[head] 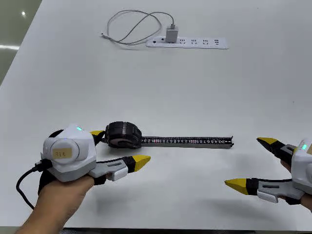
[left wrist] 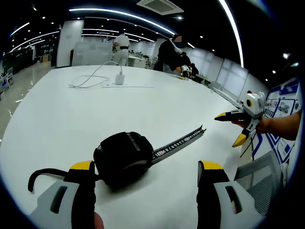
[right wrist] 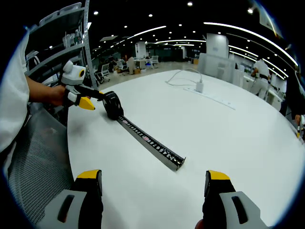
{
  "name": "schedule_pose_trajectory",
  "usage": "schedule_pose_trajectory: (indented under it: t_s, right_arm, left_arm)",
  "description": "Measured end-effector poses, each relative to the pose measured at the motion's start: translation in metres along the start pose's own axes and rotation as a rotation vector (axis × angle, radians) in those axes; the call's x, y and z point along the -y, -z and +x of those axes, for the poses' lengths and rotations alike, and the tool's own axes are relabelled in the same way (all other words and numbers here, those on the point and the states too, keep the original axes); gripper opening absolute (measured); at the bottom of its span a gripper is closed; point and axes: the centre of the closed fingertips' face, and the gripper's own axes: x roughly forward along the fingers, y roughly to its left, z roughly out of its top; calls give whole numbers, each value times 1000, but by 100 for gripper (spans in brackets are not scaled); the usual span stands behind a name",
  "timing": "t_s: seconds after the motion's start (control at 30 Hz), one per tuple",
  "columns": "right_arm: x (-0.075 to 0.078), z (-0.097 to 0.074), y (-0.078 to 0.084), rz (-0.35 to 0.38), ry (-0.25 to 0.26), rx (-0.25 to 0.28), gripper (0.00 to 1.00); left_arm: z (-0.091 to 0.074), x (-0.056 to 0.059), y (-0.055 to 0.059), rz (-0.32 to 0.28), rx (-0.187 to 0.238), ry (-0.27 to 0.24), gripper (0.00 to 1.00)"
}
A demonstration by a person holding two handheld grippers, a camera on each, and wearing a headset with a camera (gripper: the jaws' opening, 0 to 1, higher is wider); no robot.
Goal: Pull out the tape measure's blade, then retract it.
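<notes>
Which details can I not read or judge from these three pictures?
- Numbers on the blade: too small in the head view, blurred in both gripper views.
- Whether the left gripper's far finger touches the tape measure case: in the head view the case covers that spot.
- The right gripper's body: cut off by the head view's right edge.

tape measure (head: 123, 135) on table (head: 195, 97), left — blade (head: 187, 142) lying rightward | power strip (head: 195, 43) behind, far edge

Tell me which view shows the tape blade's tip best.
The right gripper view: the blade's tip lies close, just ahead of its open jaws. The head view shows it small; the left gripper view, far and tiny.
</notes>
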Motion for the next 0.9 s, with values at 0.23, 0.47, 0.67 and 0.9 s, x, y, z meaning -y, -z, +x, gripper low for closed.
schedule_pose_trajectory:
  t_s: [0.23,0.47,0.67,0.9]
  right_arm:
    - [4,1,0,-18,-5,-7,81]
    - [11,2,1,-55,-6,-30,75]
    - [14,6,0,-88,-19,-51,69]
    - [15,8,-1,-126,-40,-76,59]
  left_arm:
    - [6,-10,2,-36,-3,-109,79]
    - [11,-11,1,-31,-1,-152,77]
    - [15,-16,-2,-72,3,-205,75]
    - [20,-20,-5,-113,12,-269,73]
